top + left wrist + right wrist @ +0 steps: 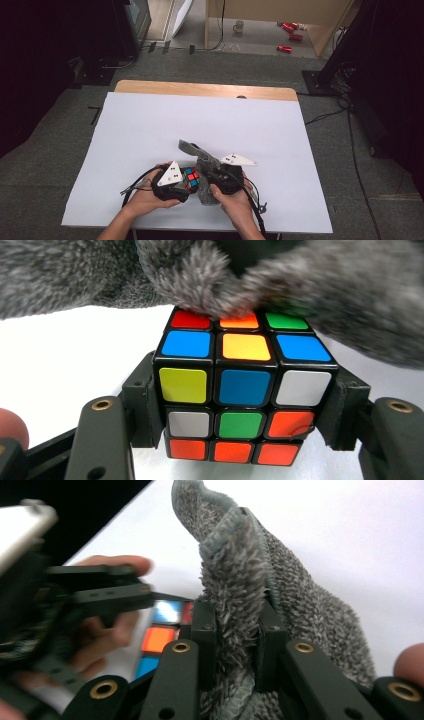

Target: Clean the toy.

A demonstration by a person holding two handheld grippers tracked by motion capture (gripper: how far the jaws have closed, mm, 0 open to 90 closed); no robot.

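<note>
A scrambled puzzle cube [243, 390] with coloured stickers sits between the two black jaws of my left gripper [243, 412], which is shut on its sides. In the high view the cube [190, 178] is low on the white sheet, held by my left gripper [186, 181]. A grey fluffy cloth [250, 605] is pinched in my right gripper [239, 630], which is shut on it. The cloth [240, 285] lies against the cube's far top edge. From above, the cloth [202, 160] trails up and left from my right gripper [207, 181].
A white sheet [200, 125] covers the wooden table [200, 89]. Both hands of a person [150, 200] come in at the bottom edge. Beyond the table, a mug [239, 26] and red cans [290, 27] lie on the floor.
</note>
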